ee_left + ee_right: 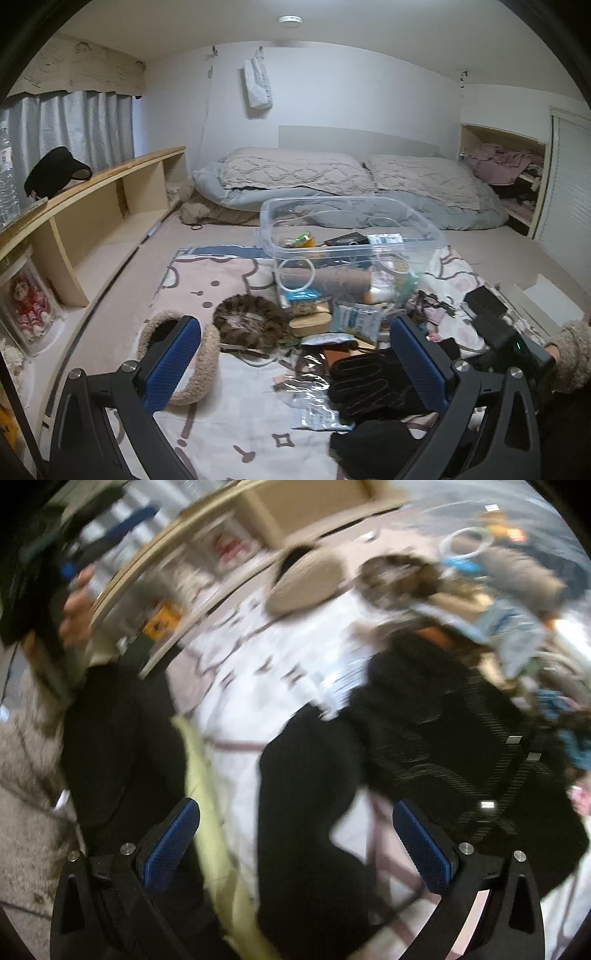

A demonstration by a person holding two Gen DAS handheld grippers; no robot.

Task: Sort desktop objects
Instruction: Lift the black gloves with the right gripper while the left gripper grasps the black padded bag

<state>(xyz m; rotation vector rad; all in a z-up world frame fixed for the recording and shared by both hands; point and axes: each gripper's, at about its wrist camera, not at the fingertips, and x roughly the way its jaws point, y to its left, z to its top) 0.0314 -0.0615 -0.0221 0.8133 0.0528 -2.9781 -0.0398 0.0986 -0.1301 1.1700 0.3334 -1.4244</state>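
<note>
While both my tools hang with fingers apart and empty, left tool [295, 363] above the black glove [373, 384], right tool [295, 840] blurred, I judge the next move a grasp toward the clear bin [351, 236].

White walls [332, 96] and a ceiling lamp [290, 19]; far off, a bed [351, 184] with grey pillows; left, a wooden shelf [110, 206] below grey curtains [74, 129]; right, a cupboard [506, 173] with clothes; beige floor [122, 266].

Clutter [332, 332] before the clear bin [347, 236]
</note>
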